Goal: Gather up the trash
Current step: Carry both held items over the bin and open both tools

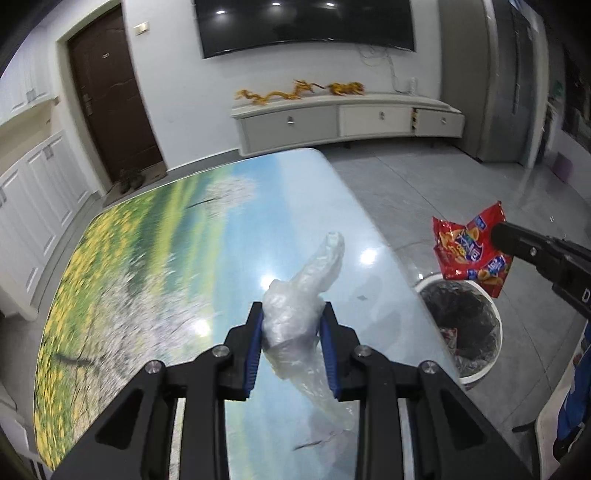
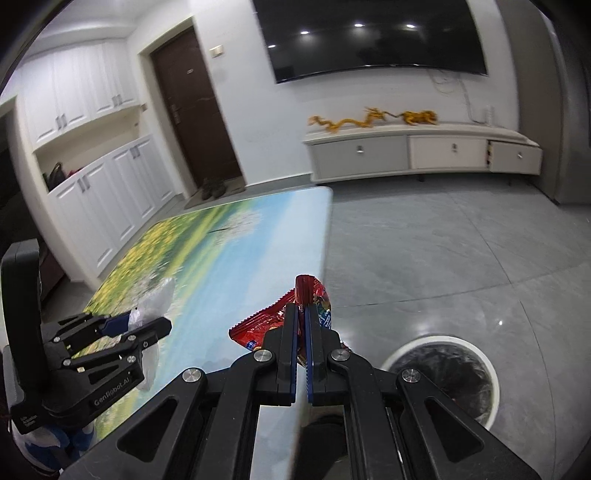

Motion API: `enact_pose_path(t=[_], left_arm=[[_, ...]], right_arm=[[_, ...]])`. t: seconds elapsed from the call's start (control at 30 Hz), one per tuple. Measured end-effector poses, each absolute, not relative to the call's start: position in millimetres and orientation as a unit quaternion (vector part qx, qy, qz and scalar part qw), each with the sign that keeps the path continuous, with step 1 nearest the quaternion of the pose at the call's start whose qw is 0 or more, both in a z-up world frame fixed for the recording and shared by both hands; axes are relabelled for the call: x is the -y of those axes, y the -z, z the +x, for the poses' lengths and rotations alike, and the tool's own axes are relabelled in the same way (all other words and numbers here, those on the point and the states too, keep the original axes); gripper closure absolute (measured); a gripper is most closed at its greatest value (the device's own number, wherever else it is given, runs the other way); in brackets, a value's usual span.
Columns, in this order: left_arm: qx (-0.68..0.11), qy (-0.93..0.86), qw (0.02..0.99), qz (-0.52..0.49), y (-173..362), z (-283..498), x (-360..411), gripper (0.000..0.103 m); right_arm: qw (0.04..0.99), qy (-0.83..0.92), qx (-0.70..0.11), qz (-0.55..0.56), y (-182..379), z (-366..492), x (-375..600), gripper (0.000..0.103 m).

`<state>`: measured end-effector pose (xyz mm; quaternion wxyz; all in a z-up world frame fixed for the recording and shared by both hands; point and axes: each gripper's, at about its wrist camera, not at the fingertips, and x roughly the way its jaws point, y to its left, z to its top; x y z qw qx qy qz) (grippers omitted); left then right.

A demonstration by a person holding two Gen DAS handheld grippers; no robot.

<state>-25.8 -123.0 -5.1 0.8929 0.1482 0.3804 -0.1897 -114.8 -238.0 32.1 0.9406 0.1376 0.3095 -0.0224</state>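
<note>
Left tool [image 1: 291, 325] has its blue pads clamped narrowly on a crumpled clear plastic bag [image 1: 306, 291]; I see one end of the bag poking up beyond the fingertips and the other hanging below them, above the bench [image 1: 147, 258], a glossy bench printed with a landscape of yellow flowers, green fields and blue sky. My right tool [image 2: 303, 308] is pinched fully together on a red crinkled snack wrapper [image 2: 258, 326], which sticks out above and to the left of the fingers. From the left wrist view, that wrapper is held in the air just past the bench's right edge, and the round white trash bin lined with a black bag [image 1: 480, 325] stands on the grey tiled floor [image 2: 443, 258] below it, close against the bench edge. I can make out some red scrap already lying inside the bin. From the right wrist view, the bin sits to the lower right of the tool, and the left tool with its bag shows at the far left above the bench. Beyond, a white low cabinet [image 1: 347, 118] carries a golden dragon ornament [image 1: 280, 94] under a dark wall screen [image 1: 306, 26].
</note>
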Motion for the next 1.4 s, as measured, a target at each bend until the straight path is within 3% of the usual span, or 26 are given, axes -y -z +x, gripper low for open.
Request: enact_pose_path(t=[0.93,1.03,1.07,1.13,1.4], left_arm=[[-0.496,0.355,0.769,0.191,88,-7,345,0.073],[-0.514,0.368,0.756,0.171,95,-2,353,0.065],[-0.517,0.37,0.754,0.167,96,-1,353,0.057],[-0.518,0.374,0.753,0.16,97,-1,355,0.053],[-0.507,0.375,0.761,0.152,89,-5,347,0.052]], right_arm=[[0.856,0.16,-0.414,0.265,107,-121,396,0.095],[0.848,0.17,-0.418,0.278,117,-128,403,0.087],[0.846,0.172,-0.419,0.281,119,-128,404,0.08],[0.843,0.179,-0.419,0.287,120,-130,407,0.068],[0.845,0.198,-0.408,0.284,109,-143,409,0.065]])
